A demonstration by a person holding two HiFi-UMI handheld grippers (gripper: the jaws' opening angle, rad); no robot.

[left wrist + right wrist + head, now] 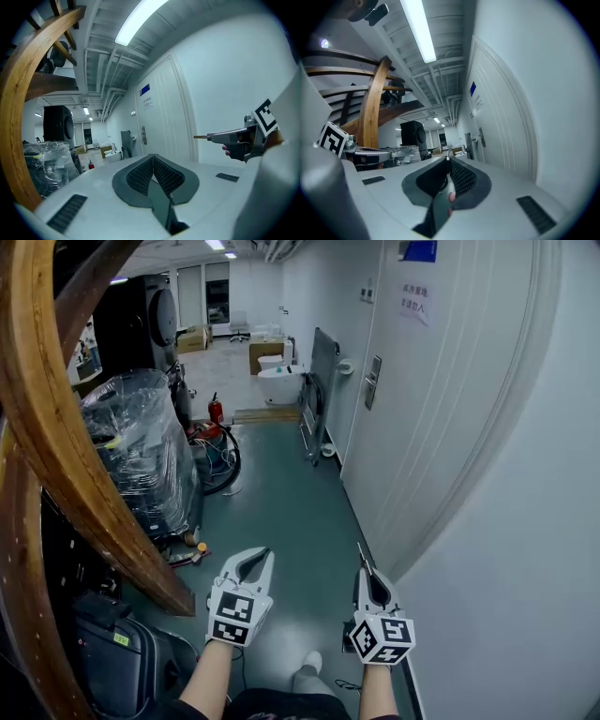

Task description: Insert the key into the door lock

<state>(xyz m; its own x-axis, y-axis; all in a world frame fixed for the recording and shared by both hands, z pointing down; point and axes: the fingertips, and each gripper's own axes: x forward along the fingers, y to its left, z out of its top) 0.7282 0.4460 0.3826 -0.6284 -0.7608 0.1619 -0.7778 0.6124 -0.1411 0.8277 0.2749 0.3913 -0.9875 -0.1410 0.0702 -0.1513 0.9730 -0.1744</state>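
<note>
A person stands in a narrow corridor beside a white wall (525,549), a gripper in each hand. The right gripper (365,570) is clenched on a key (201,137), whose thin blade sticks out level past the jaw tips and points down the corridor. The left gripper (152,157), held just beside the right one, is closed with nothing between its jaws. The door lock (372,381) sits on the white door (450,371) further along the right-hand wall, well apart from the key. A plastic-wrapped stack (141,446) and a curved wooden beam (66,427) line the left side.
</note>
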